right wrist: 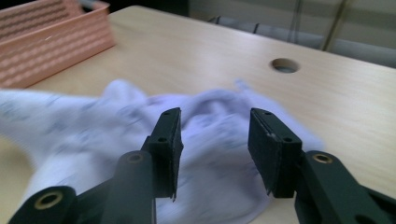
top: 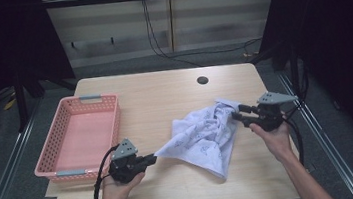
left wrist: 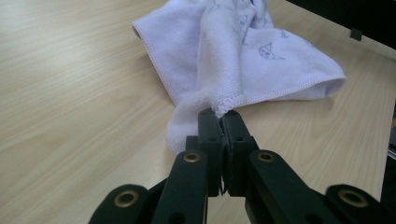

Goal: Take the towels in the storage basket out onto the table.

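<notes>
Left tongs (left wrist: 223, 122) clamp the towel's (left wrist: 243, 60) hem, seen close in their own view; right tongs (right wrist: 214, 140) stand parted, gripping nothing, at the towel's three o'clock from above.

Soft fleecy pale-lilac cloth towel (top: 204, 135) on matt pale wood-grain table (top: 164, 101); pink perforated plastic basket (top: 81, 138).

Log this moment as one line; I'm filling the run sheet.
left gripper: shut on pale lilac printed terry towel corner | right gripper: open over towel | pink plastic mesh basket: empty
</notes>
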### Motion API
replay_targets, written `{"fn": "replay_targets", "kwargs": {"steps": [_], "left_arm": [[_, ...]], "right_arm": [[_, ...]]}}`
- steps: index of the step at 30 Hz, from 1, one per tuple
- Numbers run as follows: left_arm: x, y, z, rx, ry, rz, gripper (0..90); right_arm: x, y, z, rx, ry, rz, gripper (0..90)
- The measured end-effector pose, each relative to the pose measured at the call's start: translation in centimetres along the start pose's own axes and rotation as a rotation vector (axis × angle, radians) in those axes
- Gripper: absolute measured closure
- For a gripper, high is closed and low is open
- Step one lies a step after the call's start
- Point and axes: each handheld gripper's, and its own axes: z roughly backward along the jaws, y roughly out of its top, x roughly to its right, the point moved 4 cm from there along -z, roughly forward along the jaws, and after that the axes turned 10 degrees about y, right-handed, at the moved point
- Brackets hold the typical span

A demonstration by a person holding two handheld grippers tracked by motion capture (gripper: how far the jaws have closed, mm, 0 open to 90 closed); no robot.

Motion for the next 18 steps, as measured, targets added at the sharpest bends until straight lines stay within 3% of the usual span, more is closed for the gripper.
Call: {"fn": "replay_targets", "kwargs": {"steps": [4, 7, 11, 12, 13, 15, 16, 18], "left_arm": [[0.7, -0.6, -0.7, -0.026, -0.025, -0.027, 87.1], [1.5, -0.6, -1.3, -0.044, -0.053, -0.048, 88.7], [3.0, -0.9, -1.8, -0.06, -0.098, -0.08, 88.7], [3.3, -0.9, -1.8, -0.059, -0.104, -0.087, 88.6], [3.5, -0.9, -1.8, -0.057, -0.113, -0.086, 88.5], [3.7, -1.0, -1.7, -0.054, -0.117, -0.089, 88.0], [3.8, -1.0, -1.7, -0.053, -0.125, -0.08, 87.0], [3.7, -1.0, -1.7, -0.051, -0.138, -0.075, 79.7]], "right_arm": [[-3.4, -1.1, 0.1, 0.003, 0.122, -0.002, 52.4], [-6.5, -3.2, -1.3, -0.086, 0.195, 0.017, 48.8], [-8.4, -5.5, -3.7, -0.183, 0.222, 0.042, 43.6], [-8.5, -6.1, -4.3, -0.218, 0.214, 0.054, 47.9], [-8.5, -6.6, -4.8, -0.246, 0.22, 0.055, 64.9], [-8.1, -6.8, -4.7, -0.25, 0.19, 0.069, 86.1], [-7.7, -6.7, -4.5, -0.246, 0.194, 0.062, 87.4], [-6.0, -6.6, -3.4, -0.241, 0.159, 0.045, 88.1]]}}
